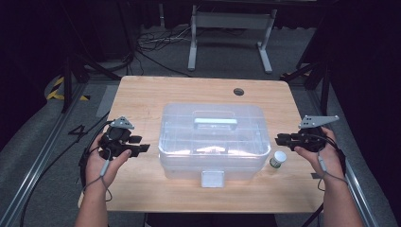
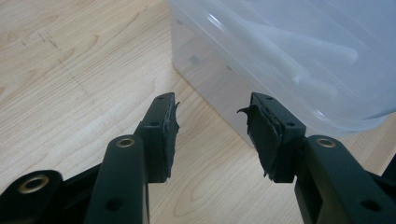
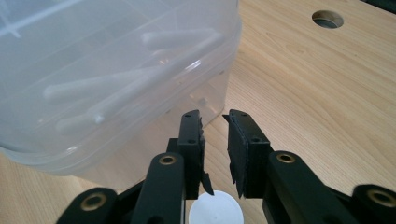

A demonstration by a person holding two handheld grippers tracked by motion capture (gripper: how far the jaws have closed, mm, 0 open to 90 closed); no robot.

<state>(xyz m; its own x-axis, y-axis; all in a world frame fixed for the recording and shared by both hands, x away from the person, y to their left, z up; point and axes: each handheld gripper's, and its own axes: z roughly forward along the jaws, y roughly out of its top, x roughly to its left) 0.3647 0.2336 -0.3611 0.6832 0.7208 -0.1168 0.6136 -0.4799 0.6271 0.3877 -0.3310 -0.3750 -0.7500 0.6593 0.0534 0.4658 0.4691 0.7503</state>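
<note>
A clear plastic storage box (image 1: 211, 142) with a pale green handle (image 1: 215, 123) and a front latch (image 1: 212, 178) stands shut in the middle of the wooden table (image 1: 142, 94). My left gripper (image 1: 141, 144) hovers just left of the box, open, with nothing between its jaws; the box corner (image 2: 280, 56) lies ahead of it (image 2: 212, 126). My right gripper (image 1: 280, 140) sits just right of the box, its jaws slightly parted (image 3: 215, 140) and empty. A small white-capped jar (image 1: 278, 158) stands beneath it, its cap (image 3: 215, 211) showing below the jaws.
A round cable hole (image 1: 239, 91) is at the table's back right. White rods (image 3: 116, 84) show faintly inside the box. Cables and a metal stand (image 1: 231, 28) are on the floor beyond the table.
</note>
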